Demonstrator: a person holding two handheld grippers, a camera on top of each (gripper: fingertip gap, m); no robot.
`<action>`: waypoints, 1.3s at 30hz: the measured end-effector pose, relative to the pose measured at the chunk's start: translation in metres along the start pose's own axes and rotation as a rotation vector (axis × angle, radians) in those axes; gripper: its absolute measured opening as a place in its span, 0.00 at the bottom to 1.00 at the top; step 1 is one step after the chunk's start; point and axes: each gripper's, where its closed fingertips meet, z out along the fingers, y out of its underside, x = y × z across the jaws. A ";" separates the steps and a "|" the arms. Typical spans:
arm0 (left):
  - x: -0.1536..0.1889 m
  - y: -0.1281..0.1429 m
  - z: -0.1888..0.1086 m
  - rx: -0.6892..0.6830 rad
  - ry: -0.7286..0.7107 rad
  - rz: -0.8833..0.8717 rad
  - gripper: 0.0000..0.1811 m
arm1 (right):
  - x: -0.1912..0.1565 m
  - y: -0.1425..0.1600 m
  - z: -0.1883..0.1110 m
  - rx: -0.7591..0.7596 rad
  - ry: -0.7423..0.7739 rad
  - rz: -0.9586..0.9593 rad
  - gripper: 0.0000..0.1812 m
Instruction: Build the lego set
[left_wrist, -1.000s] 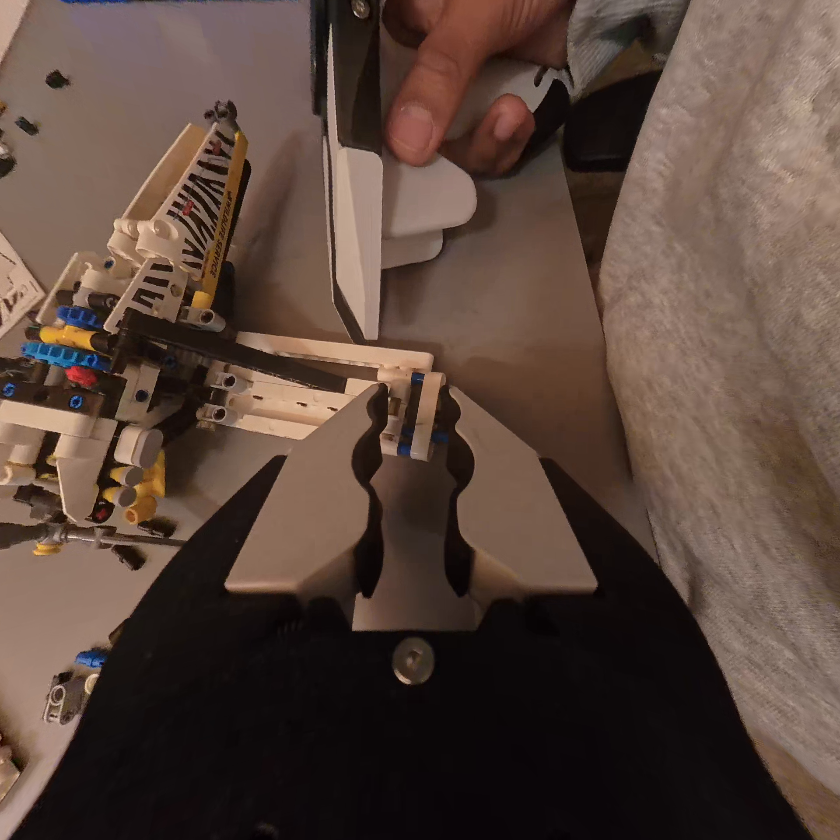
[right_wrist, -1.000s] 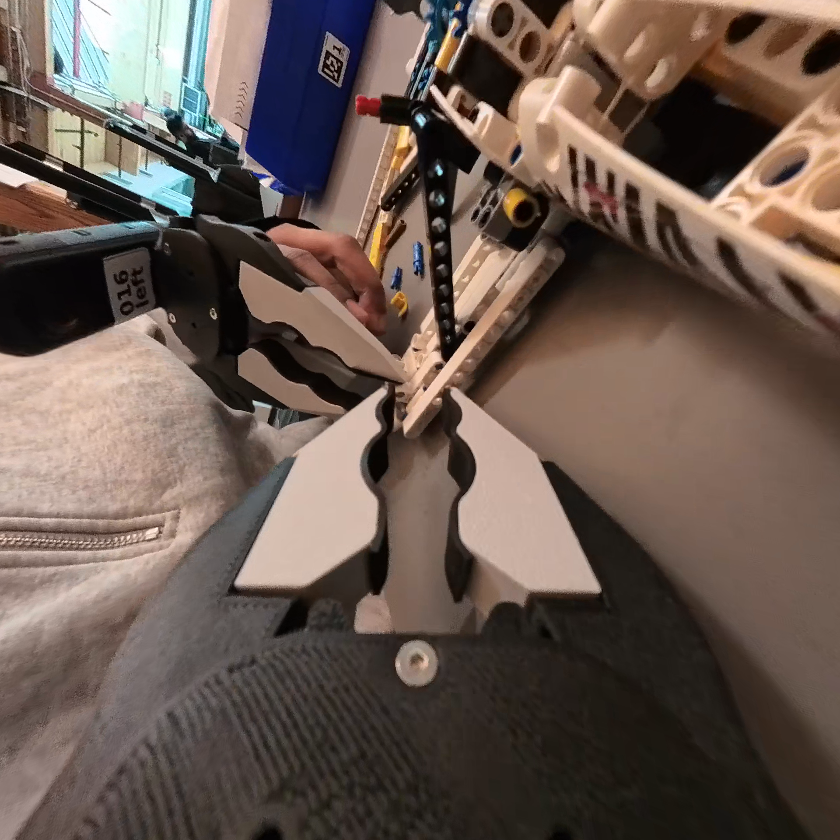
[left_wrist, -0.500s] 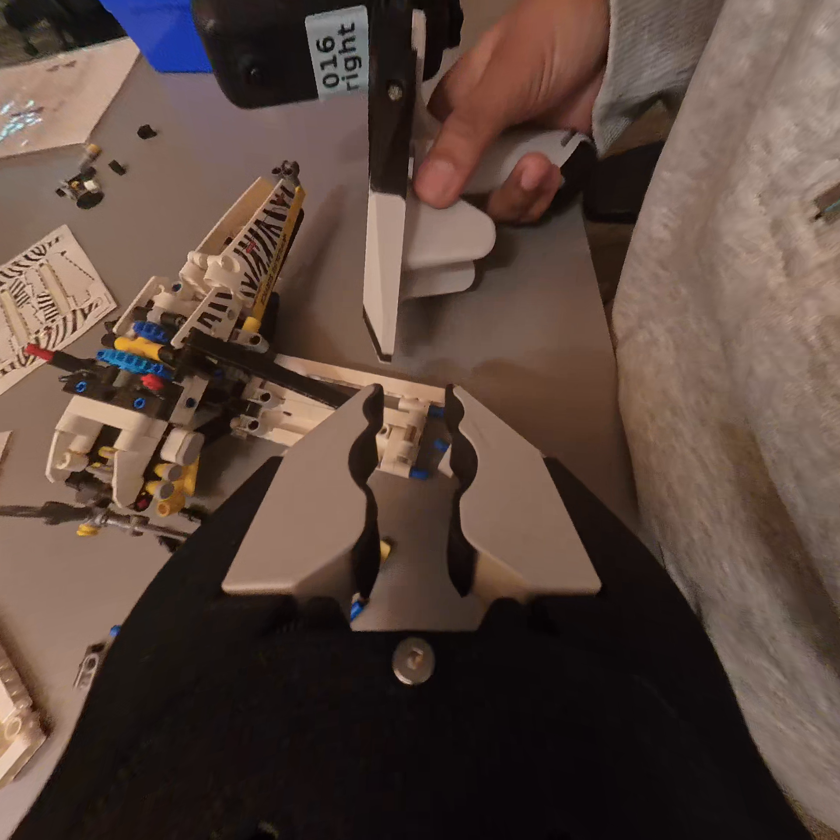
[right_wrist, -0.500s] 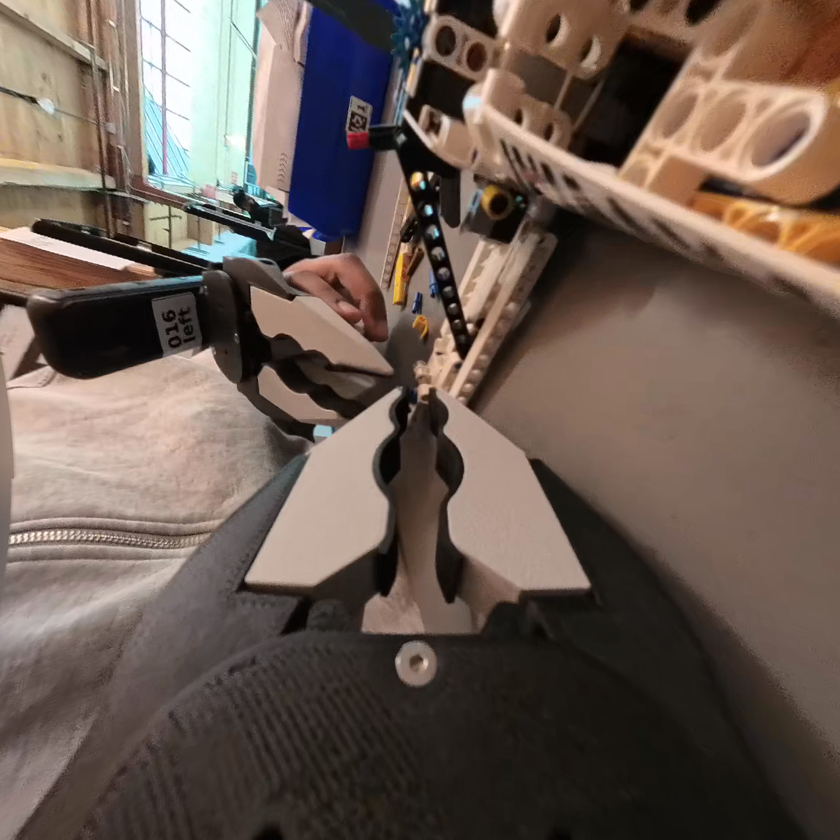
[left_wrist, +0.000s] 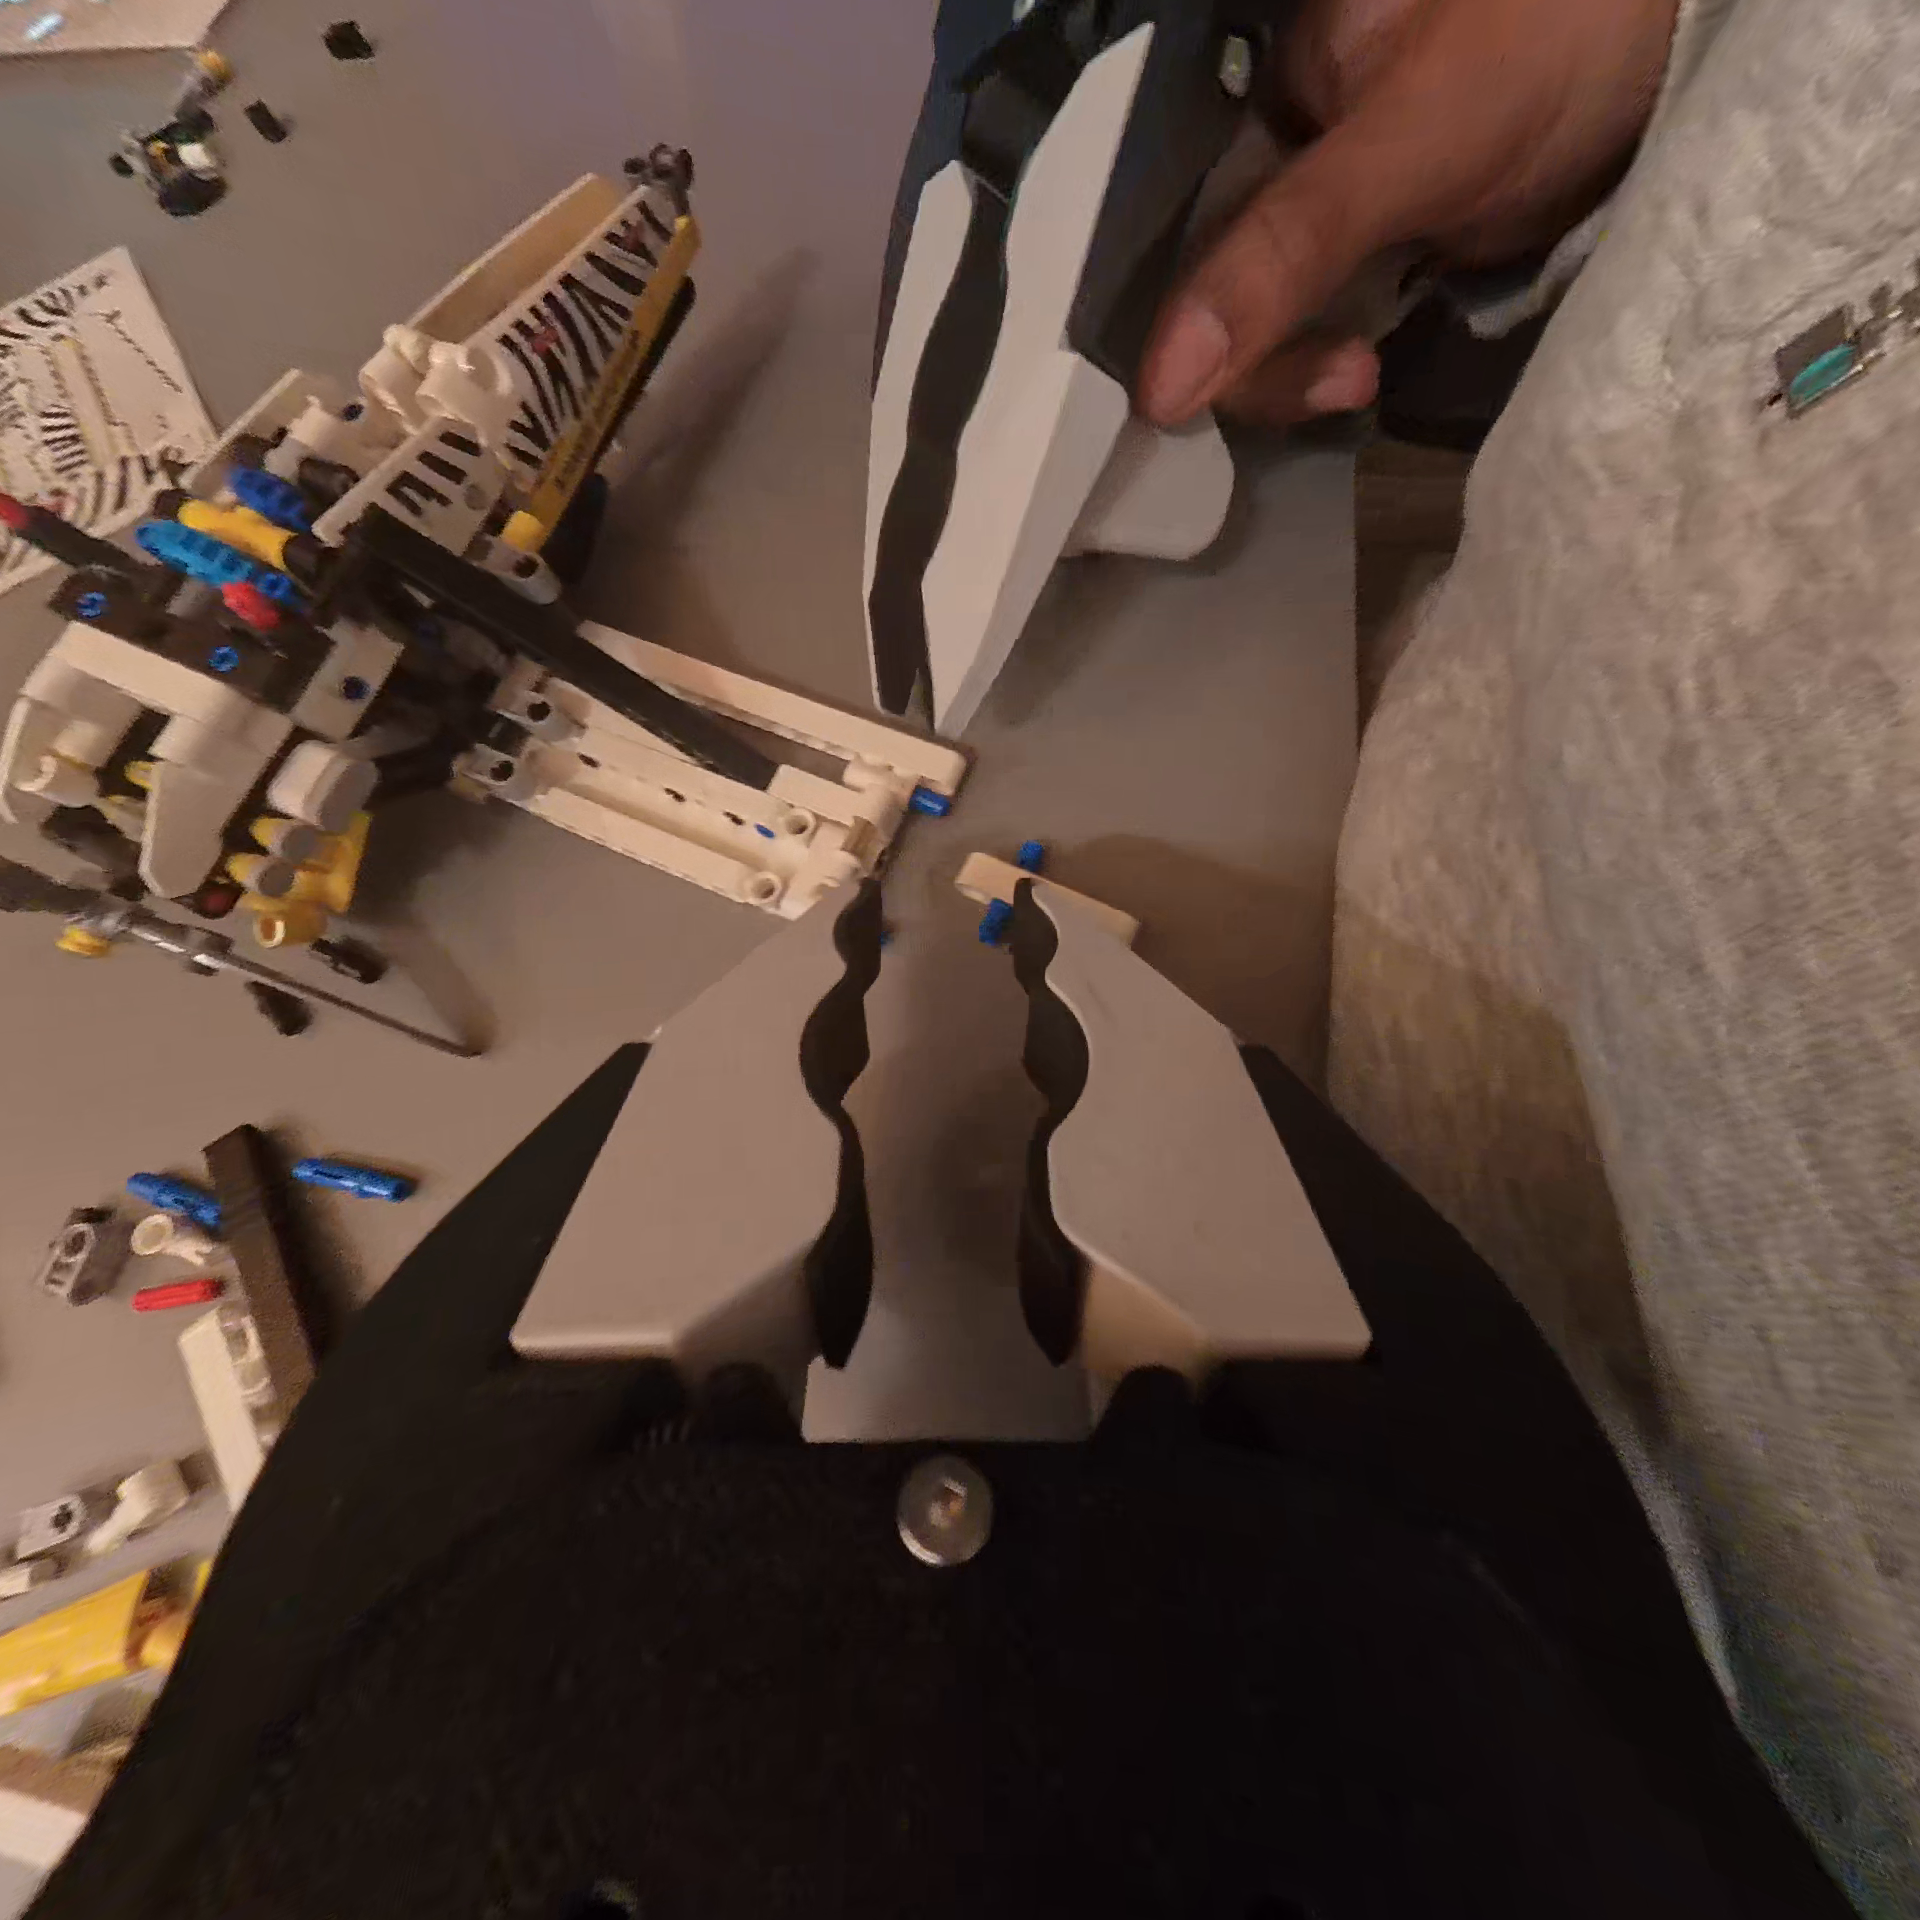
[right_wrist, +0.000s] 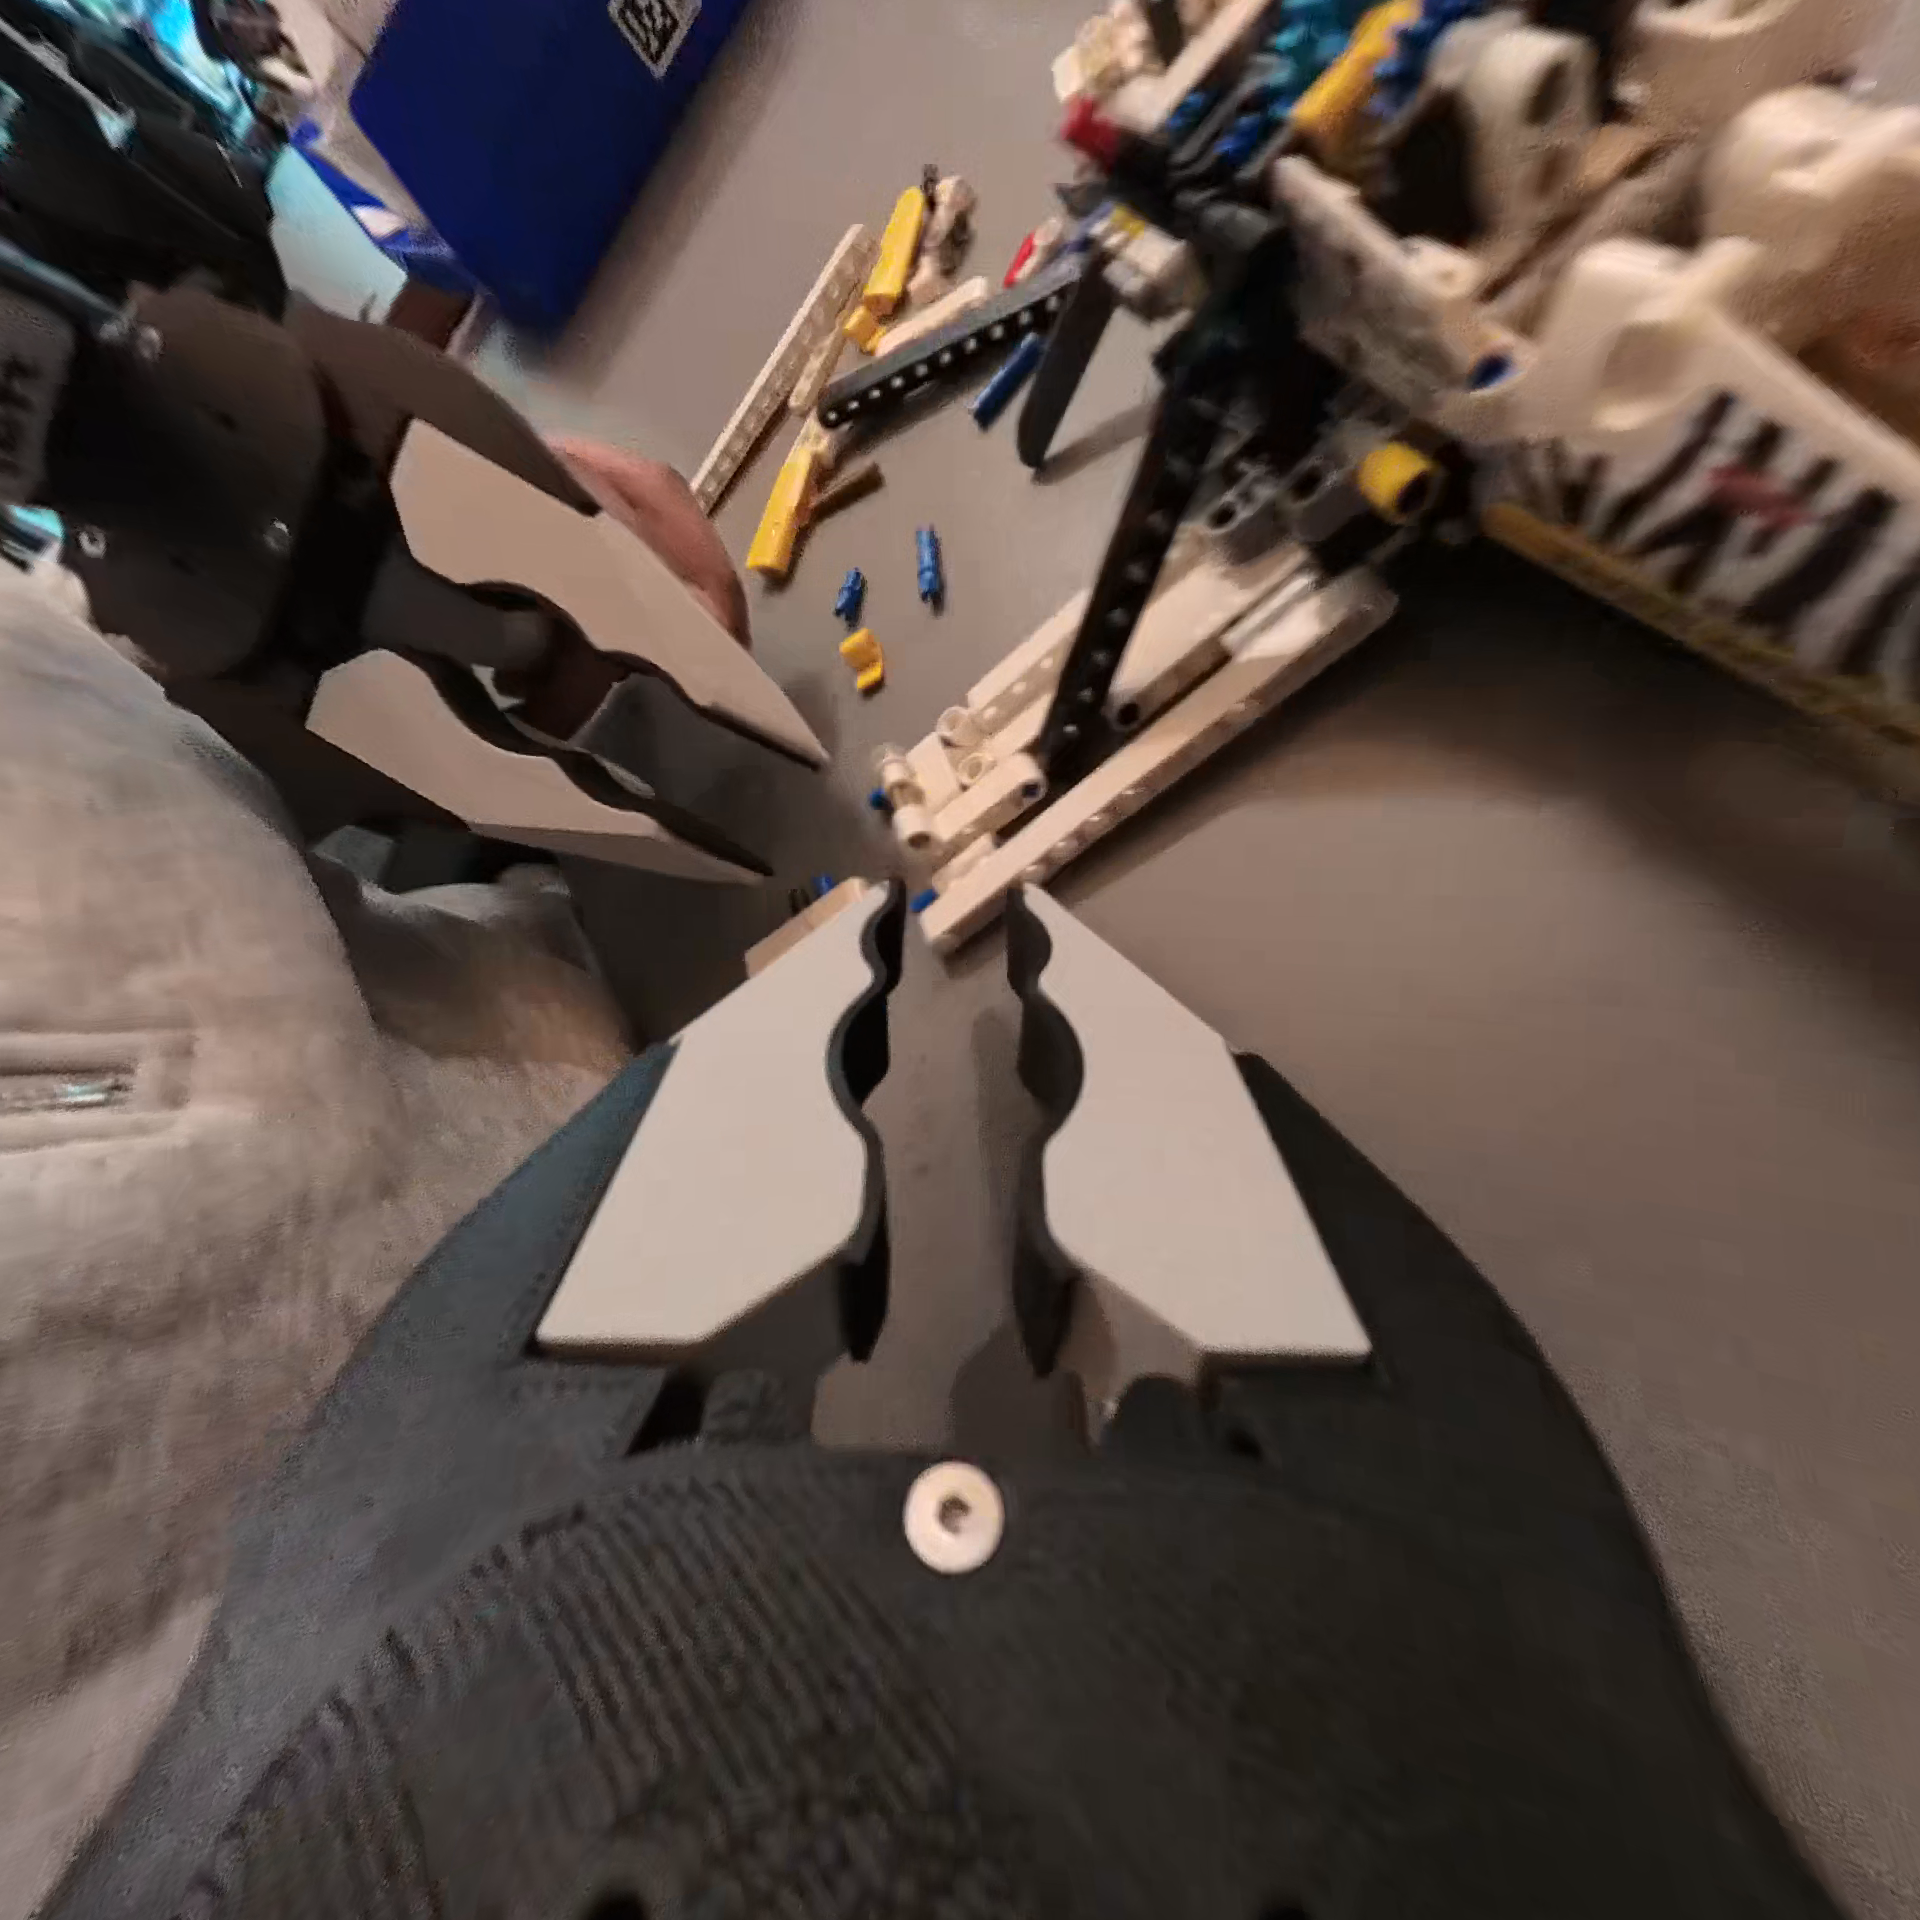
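White lego model | zebra-striped panel; both grippers' jaws apart

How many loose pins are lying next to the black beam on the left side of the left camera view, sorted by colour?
Blue pins: 2
Red pins: 1
Total: 3
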 end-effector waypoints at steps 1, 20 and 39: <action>0.003 0.001 0.001 -0.006 0.009 0.001 0.14 | -0.006 0.002 0.002 0.014 0.006 -0.026 0.10; 0.003 0.013 -0.017 -0.021 -0.252 -0.117 0.08 | -0.070 0.025 0.009 0.117 0.138 -0.309 0.14; -0.006 0.020 -0.021 0.012 -0.236 -0.433 0.18 | -0.049 0.036 0.023 -0.012 0.322 -0.443 0.14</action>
